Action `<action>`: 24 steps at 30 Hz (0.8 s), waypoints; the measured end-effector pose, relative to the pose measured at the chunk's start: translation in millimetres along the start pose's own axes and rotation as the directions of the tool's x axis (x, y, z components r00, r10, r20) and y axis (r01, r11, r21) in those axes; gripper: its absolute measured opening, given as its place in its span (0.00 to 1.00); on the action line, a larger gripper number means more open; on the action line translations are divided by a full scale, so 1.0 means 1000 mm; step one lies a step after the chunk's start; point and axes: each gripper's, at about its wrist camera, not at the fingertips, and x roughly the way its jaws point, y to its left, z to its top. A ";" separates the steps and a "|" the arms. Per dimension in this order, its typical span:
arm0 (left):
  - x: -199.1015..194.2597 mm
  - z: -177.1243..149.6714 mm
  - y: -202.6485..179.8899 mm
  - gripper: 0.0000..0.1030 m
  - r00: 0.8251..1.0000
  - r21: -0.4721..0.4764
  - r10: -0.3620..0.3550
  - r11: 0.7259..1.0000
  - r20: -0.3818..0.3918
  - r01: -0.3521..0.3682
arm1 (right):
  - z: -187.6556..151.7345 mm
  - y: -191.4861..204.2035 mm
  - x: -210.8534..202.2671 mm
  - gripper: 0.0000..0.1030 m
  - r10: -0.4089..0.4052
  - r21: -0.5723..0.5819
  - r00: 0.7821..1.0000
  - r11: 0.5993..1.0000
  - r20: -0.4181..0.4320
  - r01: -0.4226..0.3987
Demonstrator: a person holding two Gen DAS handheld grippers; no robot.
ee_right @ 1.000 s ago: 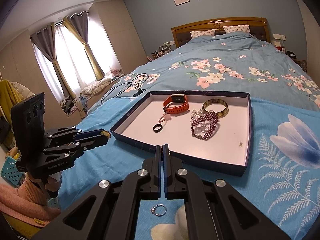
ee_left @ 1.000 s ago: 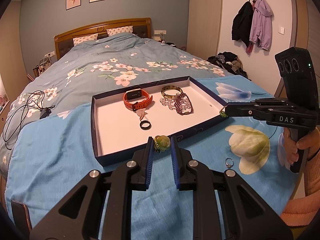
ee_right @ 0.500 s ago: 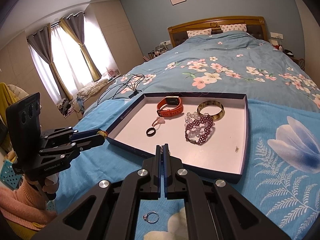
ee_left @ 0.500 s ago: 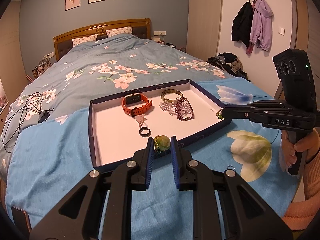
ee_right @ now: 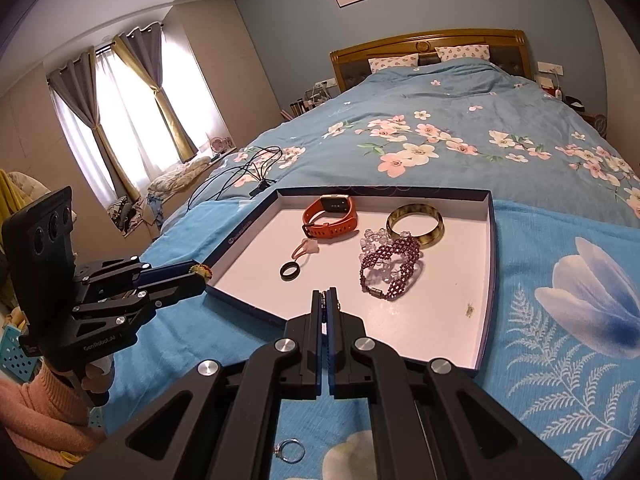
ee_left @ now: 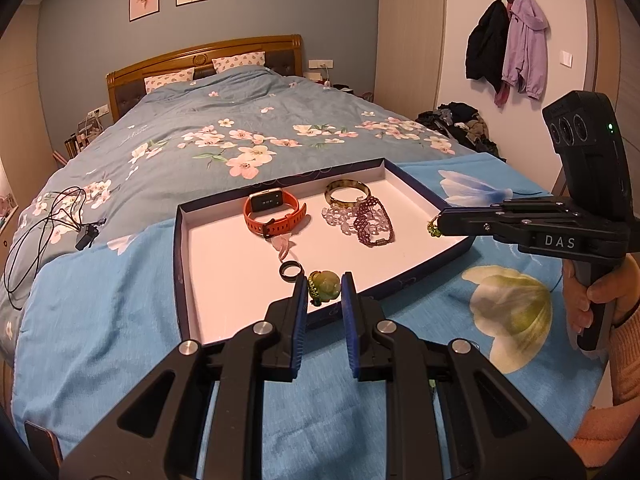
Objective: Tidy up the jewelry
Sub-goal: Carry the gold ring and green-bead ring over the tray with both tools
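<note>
A shallow navy box with a white floor lies on the bed and shows in the right wrist view too. It holds an orange watch, an amber bangle, a purple bead bracelet, a black ring and a pink charm. My left gripper is shut on a green jade pendant over the box's near edge. My right gripper is shut on a small green-beaded piece, over the box's right edge. A silver ring lies on the blue cloth.
Black cables with a charger lie on the quilt to the left of the box. A blue flowered cloth covers the foot of the bed. Coats hang on the right wall, clothes piled below.
Both grippers have moved forward towards the box. The left gripper's pendant has passed from in front of the near wall to over the box floor. The right gripper's tip reaches over the box's right edge.
</note>
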 end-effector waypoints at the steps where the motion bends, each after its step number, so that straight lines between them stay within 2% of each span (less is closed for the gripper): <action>1: 0.002 0.002 0.000 0.17 1.000 0.001 0.000 1.000 -0.002 0.000 | 0.001 -0.001 0.001 0.01 -0.001 0.001 1.000 1.000 -0.001 0.001; 24: 0.029 0.009 0.005 0.17 0.999 -0.010 0.013 1.000 -0.035 -0.014 | 0.009 -0.011 0.022 0.01 -0.014 0.018 0.999 1.000 -0.031 0.015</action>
